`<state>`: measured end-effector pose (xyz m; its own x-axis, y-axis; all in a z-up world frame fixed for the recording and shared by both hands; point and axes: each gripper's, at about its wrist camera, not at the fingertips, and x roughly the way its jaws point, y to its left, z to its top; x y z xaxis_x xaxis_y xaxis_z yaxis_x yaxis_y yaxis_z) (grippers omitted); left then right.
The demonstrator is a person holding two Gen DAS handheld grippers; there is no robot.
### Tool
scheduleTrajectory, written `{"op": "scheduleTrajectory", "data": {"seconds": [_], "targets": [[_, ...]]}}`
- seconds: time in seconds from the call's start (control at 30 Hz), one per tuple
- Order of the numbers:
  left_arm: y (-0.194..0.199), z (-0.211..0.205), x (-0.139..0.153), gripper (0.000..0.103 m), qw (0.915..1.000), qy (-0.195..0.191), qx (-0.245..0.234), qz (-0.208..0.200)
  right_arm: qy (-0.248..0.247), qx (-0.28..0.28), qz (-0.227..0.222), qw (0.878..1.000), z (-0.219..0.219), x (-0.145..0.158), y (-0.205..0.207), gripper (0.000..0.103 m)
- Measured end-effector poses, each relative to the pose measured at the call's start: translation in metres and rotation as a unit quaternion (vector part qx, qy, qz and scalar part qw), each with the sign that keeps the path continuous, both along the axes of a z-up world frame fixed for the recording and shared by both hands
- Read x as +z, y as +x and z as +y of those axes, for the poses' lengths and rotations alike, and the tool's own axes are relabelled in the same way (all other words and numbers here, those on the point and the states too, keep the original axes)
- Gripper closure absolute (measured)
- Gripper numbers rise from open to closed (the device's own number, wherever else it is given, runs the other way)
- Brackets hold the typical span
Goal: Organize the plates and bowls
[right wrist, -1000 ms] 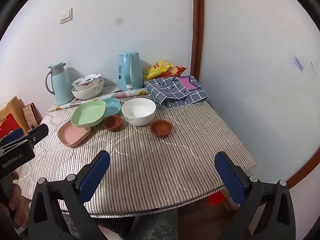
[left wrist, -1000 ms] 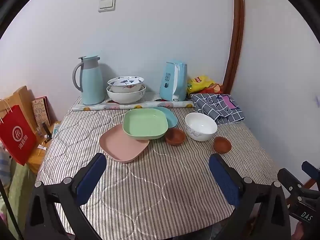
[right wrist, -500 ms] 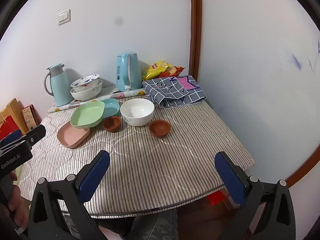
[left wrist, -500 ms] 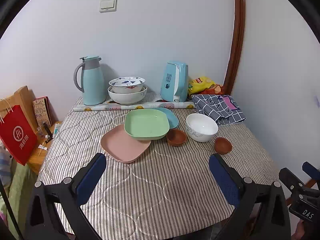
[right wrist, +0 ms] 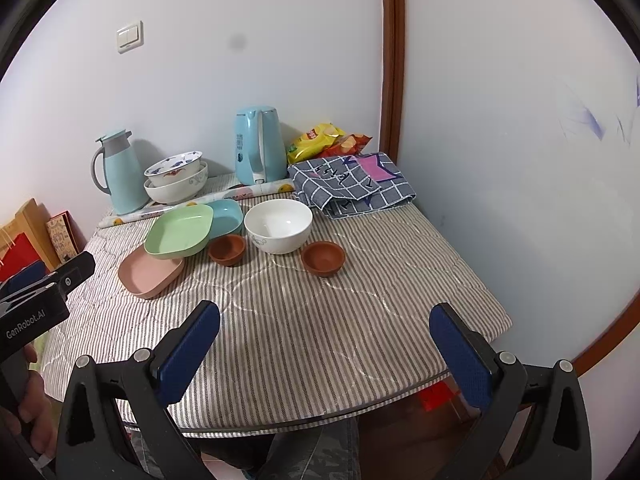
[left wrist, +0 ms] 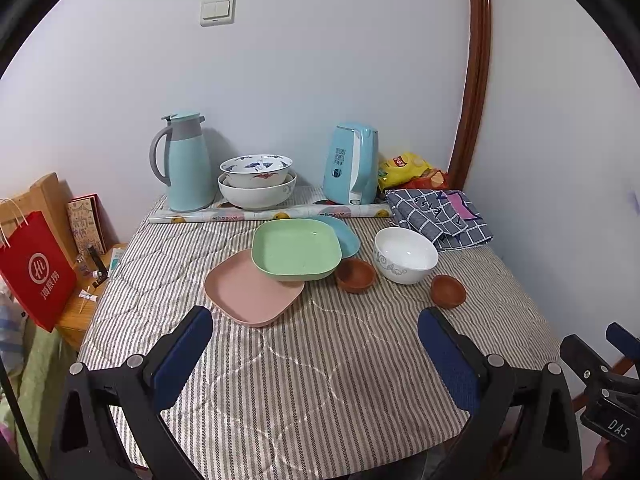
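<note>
The counter point(left wrist: 304, 380), under a striped quilted cloth, fills the middle of both views, and its lower half lies bare. At frame centre in the left wrist view sits the crockery: a pink plate point(left wrist: 250, 294) with a green plate point(left wrist: 296, 248) propped on its far edge and tilted, which also overlaps a blue plate point(left wrist: 347, 234) behind. Right of them stands a white bowl point(left wrist: 405, 254), with one small brown bowl point(left wrist: 355, 275) just beside the green plate and another brown bowl point(left wrist: 448, 290) further right, apart. Two patterned bowls point(left wrist: 257, 182) are nested in the upper middle between a thermos jug point(left wrist: 185, 162) and an electric kettle point(left wrist: 354, 164).

The left gripper point(left wrist: 316, 354) and right gripper point(right wrist: 325, 354) both hover low in frame over the bare cloth, jaws spread wide, holding nothing.

The likely trouble is the leaning green plate: a nudge could slide it into the near brown bowl. The soft cloth may bunch under a dragged dish. Open room lies toward the bottom; the wall hems in the right edge, and the counter's near edge drops off by the person's hand point(right wrist: 34, 412).
</note>
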<state>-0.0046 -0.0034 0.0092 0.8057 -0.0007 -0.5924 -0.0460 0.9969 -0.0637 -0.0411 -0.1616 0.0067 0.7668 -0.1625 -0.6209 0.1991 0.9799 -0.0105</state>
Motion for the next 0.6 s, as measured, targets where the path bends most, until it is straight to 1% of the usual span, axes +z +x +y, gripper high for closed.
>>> {"op": "scheduleTrajectory", "data": {"seconds": [0.6], "targets": [[-0.0007, 0.0006, -0.0004, 0.000, 1.0000, 0.001, 0.000, -0.001, 0.001, 0.001, -0.003, 1.000, 0.0048, 0.0025, -0.0016, 0.000]]}}
